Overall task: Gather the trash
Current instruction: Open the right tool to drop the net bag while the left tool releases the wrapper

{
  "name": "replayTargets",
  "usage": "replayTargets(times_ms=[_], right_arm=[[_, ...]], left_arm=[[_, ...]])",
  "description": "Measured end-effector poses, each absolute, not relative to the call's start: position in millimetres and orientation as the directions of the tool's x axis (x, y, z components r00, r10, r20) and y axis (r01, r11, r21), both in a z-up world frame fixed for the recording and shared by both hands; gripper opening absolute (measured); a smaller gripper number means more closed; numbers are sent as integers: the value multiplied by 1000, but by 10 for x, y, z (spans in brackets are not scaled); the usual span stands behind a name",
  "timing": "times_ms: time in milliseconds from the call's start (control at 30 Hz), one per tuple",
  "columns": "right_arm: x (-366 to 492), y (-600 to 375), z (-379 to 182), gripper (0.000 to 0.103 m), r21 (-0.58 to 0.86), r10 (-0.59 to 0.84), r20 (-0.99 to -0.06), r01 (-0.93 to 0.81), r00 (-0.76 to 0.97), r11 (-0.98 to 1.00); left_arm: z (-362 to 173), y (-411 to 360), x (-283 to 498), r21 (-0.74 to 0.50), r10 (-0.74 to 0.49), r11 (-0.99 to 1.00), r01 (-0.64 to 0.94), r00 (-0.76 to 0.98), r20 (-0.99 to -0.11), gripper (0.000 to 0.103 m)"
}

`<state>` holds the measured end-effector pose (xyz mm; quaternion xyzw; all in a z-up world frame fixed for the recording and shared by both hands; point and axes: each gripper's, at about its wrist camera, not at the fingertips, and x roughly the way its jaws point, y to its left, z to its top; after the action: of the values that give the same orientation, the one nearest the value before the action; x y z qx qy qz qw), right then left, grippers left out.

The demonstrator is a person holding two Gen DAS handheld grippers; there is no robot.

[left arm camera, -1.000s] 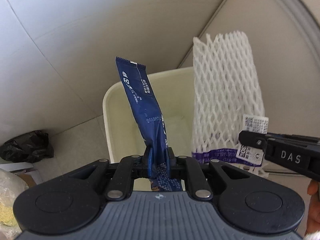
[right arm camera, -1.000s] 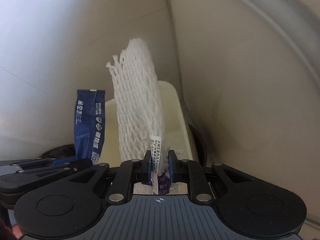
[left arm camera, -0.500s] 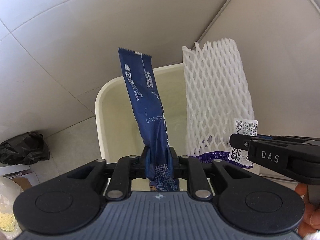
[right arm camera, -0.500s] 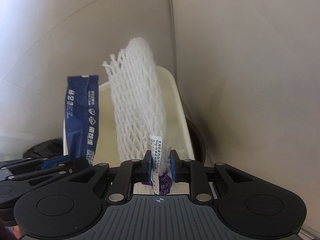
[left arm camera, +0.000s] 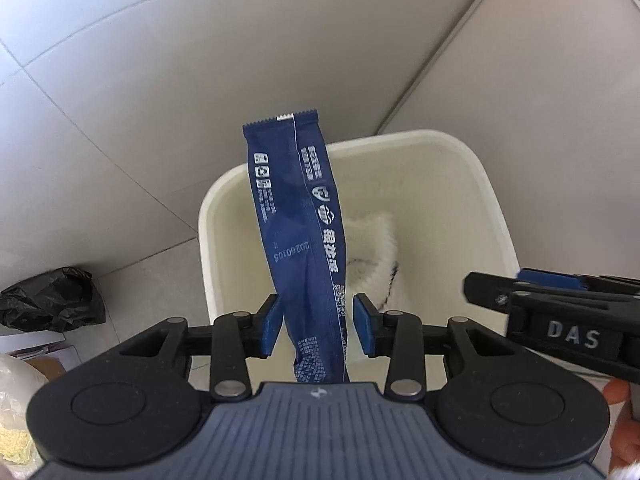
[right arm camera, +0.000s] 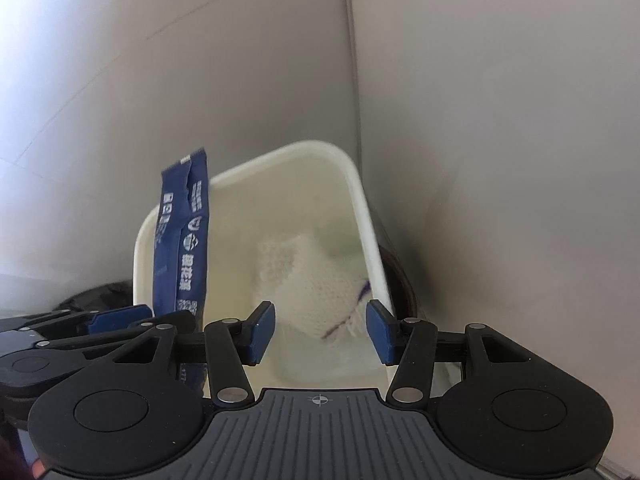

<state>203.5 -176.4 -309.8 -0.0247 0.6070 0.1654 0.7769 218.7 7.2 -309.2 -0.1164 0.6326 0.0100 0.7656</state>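
A cream bin [left arm camera: 496, 216] stands in the wall corner; it also shows in the right wrist view [right arm camera: 362, 200]. My left gripper [left arm camera: 316, 326] is open above it, and the blue wrapper [left arm camera: 304, 248] stands loose between the pads, touching the left one. The wrapper also shows in the right wrist view [right arm camera: 184, 240]. My right gripper [right arm camera: 320, 330] is open and empty over the bin. The white foam net [right arm camera: 316, 280] lies blurred inside the bin, also seen in the left wrist view [left arm camera: 372, 248].
A crumpled black bag [left arm camera: 52, 300] lies on the floor left of the bin. A clear bag with yellow contents [left arm camera: 16, 408] and a cardboard box edge sit at the far left. Tiled walls close in behind and to the right.
Both grippers opened. The foam net dropped from the right gripper into the bin. The left jaws released the blue wrapper, which still stands between them.
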Motion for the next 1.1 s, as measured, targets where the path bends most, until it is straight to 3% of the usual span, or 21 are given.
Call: replayTargets(times_ms=[167, 333, 467, 567, 833, 1100], right_arm=[[1882, -1901, -2785, 50, 110, 212, -918, -299, 335, 948], [1790, -1970, -2775, 49, -6, 134, -899, -318, 417, 948], [1814, -2017, -2921, 40, -50, 86, -912, -318, 400, 947], [1848, -2006, -3069, 31, -70, 63, -918, -316, 392, 946], [1829, -1897, -3278, 7, -75, 85, -914, -372, 397, 925], [1711, -1829, -3288, 8, -160, 77, -872, -432, 483, 888]], left_arm=[[-2789, 128, 1996, -164, -106, 973, -165, 315, -943, 45], [-2784, 102, 1915, -68, 3, 980, -187, 359, -933, 48], [-3098, 302, 1994, -32, 38, 964, -264, 254, -966, 38], [-3305, 416, 2024, -48, 12, 948, -314, 185, -983, 37], [-3597, 551, 2069, -101, -66, 926, -364, 107, -992, 15], [-3642, 587, 1992, -157, -115, 923, -350, 135, -984, 8]])
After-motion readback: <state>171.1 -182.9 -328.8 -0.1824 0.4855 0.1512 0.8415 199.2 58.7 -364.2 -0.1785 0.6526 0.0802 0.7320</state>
